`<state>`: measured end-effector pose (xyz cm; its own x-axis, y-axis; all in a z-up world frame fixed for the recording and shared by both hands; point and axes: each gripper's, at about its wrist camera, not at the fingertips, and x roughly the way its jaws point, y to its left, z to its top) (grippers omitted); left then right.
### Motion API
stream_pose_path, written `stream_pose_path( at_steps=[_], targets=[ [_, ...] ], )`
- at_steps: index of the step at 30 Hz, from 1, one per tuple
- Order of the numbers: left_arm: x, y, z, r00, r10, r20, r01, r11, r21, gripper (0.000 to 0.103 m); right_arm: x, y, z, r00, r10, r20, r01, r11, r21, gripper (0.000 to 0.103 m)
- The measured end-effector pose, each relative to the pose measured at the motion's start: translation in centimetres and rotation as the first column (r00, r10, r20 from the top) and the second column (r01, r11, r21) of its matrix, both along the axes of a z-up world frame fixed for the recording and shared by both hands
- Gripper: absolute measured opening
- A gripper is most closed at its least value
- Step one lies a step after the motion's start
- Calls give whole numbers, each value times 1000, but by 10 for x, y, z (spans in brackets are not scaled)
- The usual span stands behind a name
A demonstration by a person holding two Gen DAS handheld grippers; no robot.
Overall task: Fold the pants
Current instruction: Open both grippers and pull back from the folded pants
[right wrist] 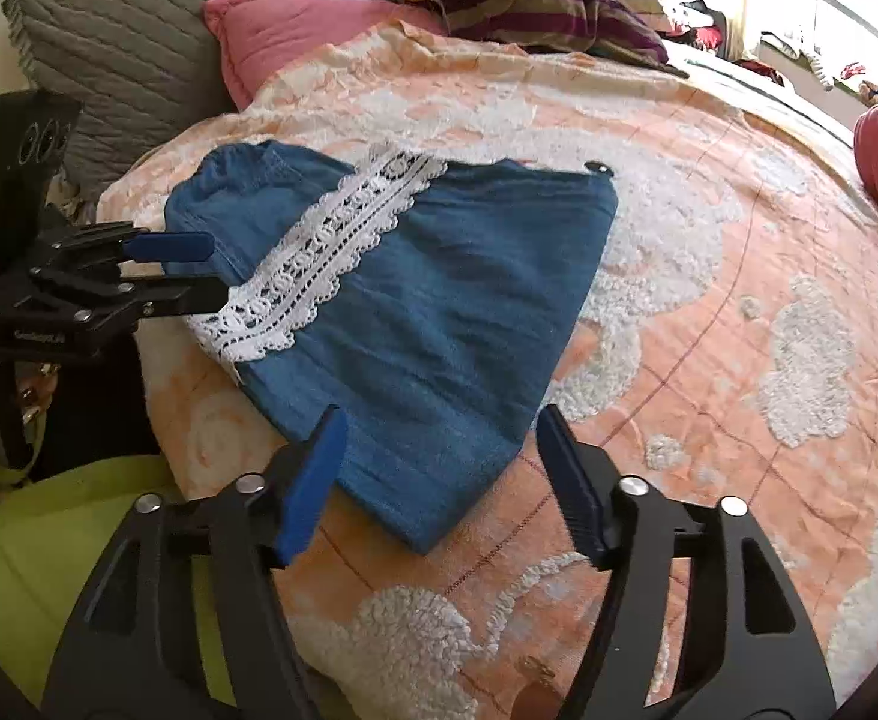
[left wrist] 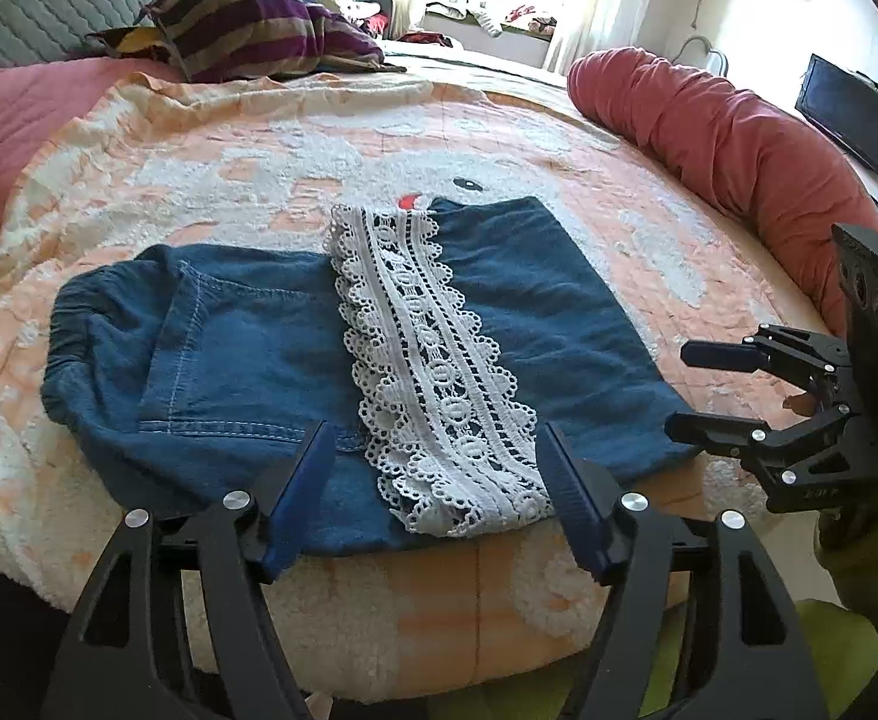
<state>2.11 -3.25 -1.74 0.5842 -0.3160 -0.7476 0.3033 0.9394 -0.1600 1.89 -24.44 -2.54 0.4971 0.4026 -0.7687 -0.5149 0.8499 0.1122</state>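
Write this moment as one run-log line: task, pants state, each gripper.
task: fold pants | pants: folded, flat on bed, lace on top | left gripper: open, empty | right gripper: open, empty

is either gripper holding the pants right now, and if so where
Nothing is held. The left gripper and right gripper are both open above the near edge of the folded denim pants, with nothing pinched between the fingers.
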Motion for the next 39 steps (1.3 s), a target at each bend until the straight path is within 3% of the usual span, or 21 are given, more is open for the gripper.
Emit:
stream_pose_path(
  at_steps=[1, 3, 5, 8, 12, 29, 39],
  targets=[
    [-1, 0, 1, 1000, 1, 4, -1, 1000, 1, 69, 0, 0, 2, 1000, -5, 6, 5, 1000, 3, 65],
    [-3, 2, 6, 1000, 12, 18, -12, 1000, 8, 85, -1, -2, 7, 1000, -17, 24, 17, 1000, 6, 70],
    [-4, 5, 10, 999, 17, 30, -17, 1000, 7, 85, -2, -4, 10, 999, -29, 35, 28, 1000, 10, 80],
    [-7, 9, 18, 998, 32, 53, -33, 999, 11, 94, -2, -7, 15, 998, -46, 52, 45, 999, 24, 84],
    [-10, 15, 24, 997, 45, 68, -46, 999, 9, 97, -5, -6, 24, 995, -51, 82, 48, 998, 35, 86],
    [-16, 64, 36, 979, 188, 74, -185, 982, -42, 98, 2, 26, 52, 989, -5, 145, -1, 999, 40, 92],
    [-13, 123, 26, 931, 364, 19, -360, 928, -94, 98, 21, 68, 67, 987, 77, 144, -86, 994, 60, 92]
  ],
)
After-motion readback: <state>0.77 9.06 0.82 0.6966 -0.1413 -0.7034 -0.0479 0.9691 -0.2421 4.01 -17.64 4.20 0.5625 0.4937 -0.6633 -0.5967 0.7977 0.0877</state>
